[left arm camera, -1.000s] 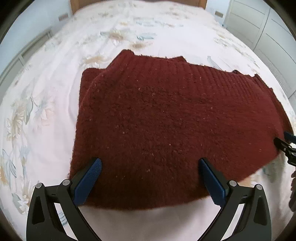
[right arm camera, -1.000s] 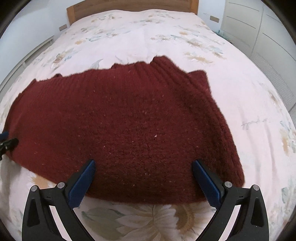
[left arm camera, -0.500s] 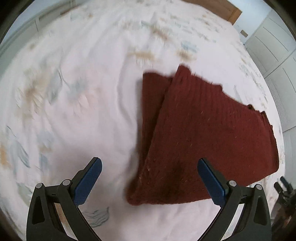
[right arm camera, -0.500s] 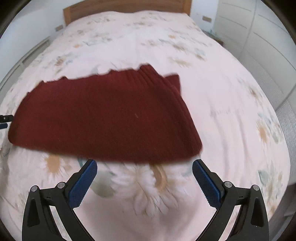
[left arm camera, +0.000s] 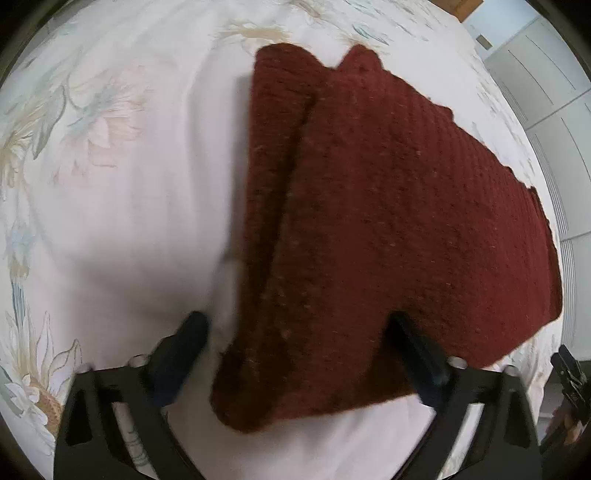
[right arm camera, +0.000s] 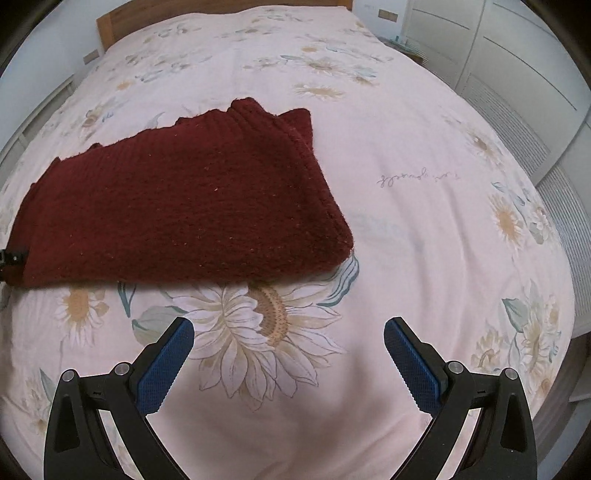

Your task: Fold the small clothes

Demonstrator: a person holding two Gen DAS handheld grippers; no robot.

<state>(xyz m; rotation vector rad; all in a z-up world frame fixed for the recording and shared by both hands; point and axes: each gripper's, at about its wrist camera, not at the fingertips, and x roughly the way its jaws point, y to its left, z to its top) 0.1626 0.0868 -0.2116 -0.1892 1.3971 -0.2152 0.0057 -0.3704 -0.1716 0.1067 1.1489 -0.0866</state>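
A dark red knitted garment (left arm camera: pixel 388 206) lies folded flat on the bed; it also shows in the right wrist view (right arm camera: pixel 173 206). My left gripper (left arm camera: pixel 299 354) is open, close over the garment's near left corner, which lies between its fingers. My right gripper (right arm camera: pixel 288 354) is open and empty, held back from the garment's near edge over a printed sunflower. The right gripper's tip (left arm camera: pixel 570 369) shows at the far right of the left wrist view. The left gripper's tip (right arm camera: pixel 9 256) shows at the garment's left end in the right wrist view.
The bed has a pale pink floral cover (right arm camera: pixel 424 229) and a wooden headboard (right arm camera: pixel 110 26). White wardrobe doors (right arm camera: pixel 517 74) stand to the right of the bed. A pale wall runs along the left side.
Both grippers drew back from the garment's near edge. The left one swung left, then came in close to the garment's left corner. The right one ended farther back. The garment stays folded.
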